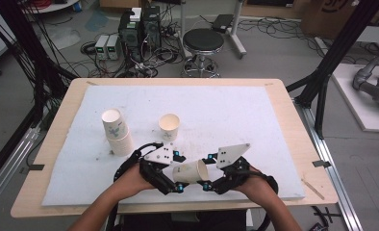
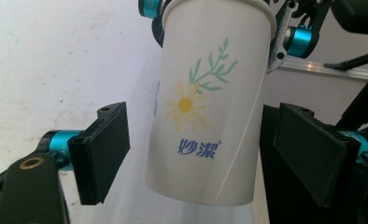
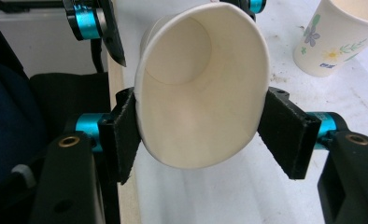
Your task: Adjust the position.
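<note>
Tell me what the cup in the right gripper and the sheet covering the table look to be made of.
Held cup: thin white paper, matte; its rim is squeezed into an oval and a side seam shows. Table sheet: white with a dull, slightly fuzzy look, probably felt or foam; hard to tell which.

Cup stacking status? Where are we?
Done: a stack of cups stands on the white mat. In hand: the right gripper squeezes a paper cup at its rim; the left gripper straddles its base, pads apart from it. Left: this cup and the single cup are still unstacked.
</note>
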